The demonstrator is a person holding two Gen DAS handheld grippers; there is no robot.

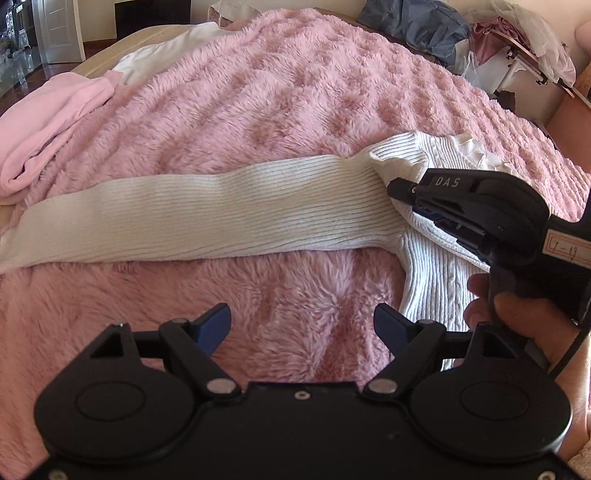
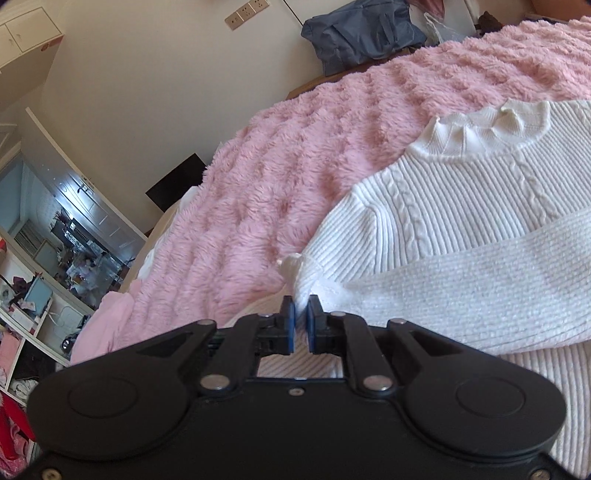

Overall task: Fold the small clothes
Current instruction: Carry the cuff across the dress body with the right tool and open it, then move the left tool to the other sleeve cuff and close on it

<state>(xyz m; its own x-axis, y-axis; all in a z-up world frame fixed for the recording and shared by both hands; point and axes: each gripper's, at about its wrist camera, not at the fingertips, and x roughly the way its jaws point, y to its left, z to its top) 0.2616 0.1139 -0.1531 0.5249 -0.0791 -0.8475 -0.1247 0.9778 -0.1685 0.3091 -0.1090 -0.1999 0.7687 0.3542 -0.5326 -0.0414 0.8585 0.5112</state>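
Observation:
A white ribbed sweater point(image 2: 461, 206) lies on a fluffy pink blanket point(image 1: 280, 103). One sleeve point(image 1: 207, 218) stretches out flat to the left in the left wrist view. The other sleeve point(image 2: 480, 280) is folded across the body. My left gripper point(image 1: 302, 325) is open and empty, hovering over the blanket in front of the outstretched sleeve. My right gripper point(image 2: 302, 321) is nearly closed with a thin gap, at the folded sleeve's cuff point(image 2: 295, 266); whether it pinches cloth is unclear. It also shows in the left wrist view point(image 1: 406, 192), resting at the sweater's shoulder.
A pink garment point(image 1: 48, 125) lies bunched at the blanket's left edge. A dark blue-grey garment point(image 2: 362, 33) and a pile of clutter point(image 1: 517, 44) sit beyond the far side of the bed. An open doorway and shelves point(image 2: 55, 251) are at the left.

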